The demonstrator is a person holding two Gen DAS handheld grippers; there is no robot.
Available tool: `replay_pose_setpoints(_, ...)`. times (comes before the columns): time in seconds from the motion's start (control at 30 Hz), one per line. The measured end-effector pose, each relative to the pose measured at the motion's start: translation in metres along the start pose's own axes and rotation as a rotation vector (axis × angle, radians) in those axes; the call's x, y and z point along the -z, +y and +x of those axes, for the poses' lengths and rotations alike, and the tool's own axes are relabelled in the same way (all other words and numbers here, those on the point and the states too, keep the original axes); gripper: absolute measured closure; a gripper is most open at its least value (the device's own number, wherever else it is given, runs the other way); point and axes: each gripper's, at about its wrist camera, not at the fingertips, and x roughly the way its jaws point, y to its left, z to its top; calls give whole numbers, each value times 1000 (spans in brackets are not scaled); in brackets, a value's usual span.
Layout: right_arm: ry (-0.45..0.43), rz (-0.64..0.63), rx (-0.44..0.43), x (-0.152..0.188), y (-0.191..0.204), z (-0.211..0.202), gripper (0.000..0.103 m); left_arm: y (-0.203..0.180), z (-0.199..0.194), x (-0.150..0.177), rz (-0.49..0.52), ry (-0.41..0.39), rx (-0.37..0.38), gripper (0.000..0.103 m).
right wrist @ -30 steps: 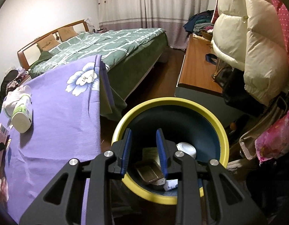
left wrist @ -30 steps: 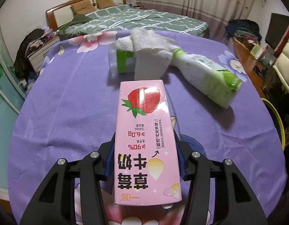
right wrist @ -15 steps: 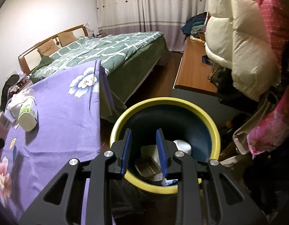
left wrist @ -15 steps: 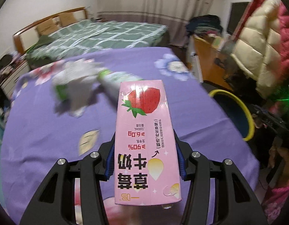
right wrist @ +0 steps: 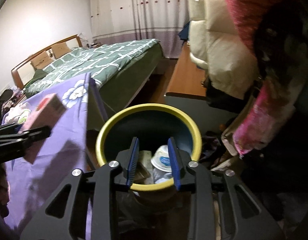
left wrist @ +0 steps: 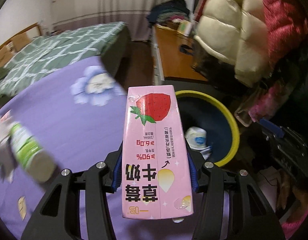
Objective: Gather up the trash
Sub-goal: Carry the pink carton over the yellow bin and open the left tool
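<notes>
dim indoor light | motion blur | fisheye edges warped, dark corners

The only legible print is on the pink strawberry milk carton, which reads upside down in the left wrist view; large black characters spell 草莓牛奶; above them, in red, stand ≥90% and ≥6.0g; small grey print reads 200mL, with further tiny characters too small to make out; an orange mark near the carton's near edge looks like 一鸣, though not surely; the green-labelled bottle is too blurred to read.
</notes>
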Motion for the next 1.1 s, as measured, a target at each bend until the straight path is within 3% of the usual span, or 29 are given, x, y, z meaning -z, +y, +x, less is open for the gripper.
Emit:
replay_pose_setpoints(0.23, 11, 24, 29, 5, -21, -6, 69, -43, 52, -33, 60, 42, 66, 52)
replay_pose_setpoints(0.37, 15, 34, 43, 7, -28, -6, 64, -61, 73, -43, 65, 63, 97, 51)
replay_pose_setpoints(0.4, 17, 39, 44, 7, -29, -6, 64, -64, 76, -45, 65, 61, 91, 47)
replay_pose_setpoints(0.43, 19, 41, 45, 8, -29, -6, 64, -66, 77, -48, 64, 50, 81, 30)
replay_pose_setpoints(0.47, 20, 42, 44, 8, -27, -7, 64, -66, 75, -49, 60, 37, 75, 20)
replay_pose_setpoints(0.63, 25, 31, 27, 6, -19, -4, 63, -49, 38, -48, 27, -36, 74, 19)
replay_pose_setpoints(0.8, 26, -4, -10, 4, 6, -2, 62, -3, -23, -27, -40, -114, 52, 15)
replay_pose_setpoints(1.1, 37, -96, -128, -8, 85, 3, 60, 116, -129, 37, -200, -260, -145, 8)
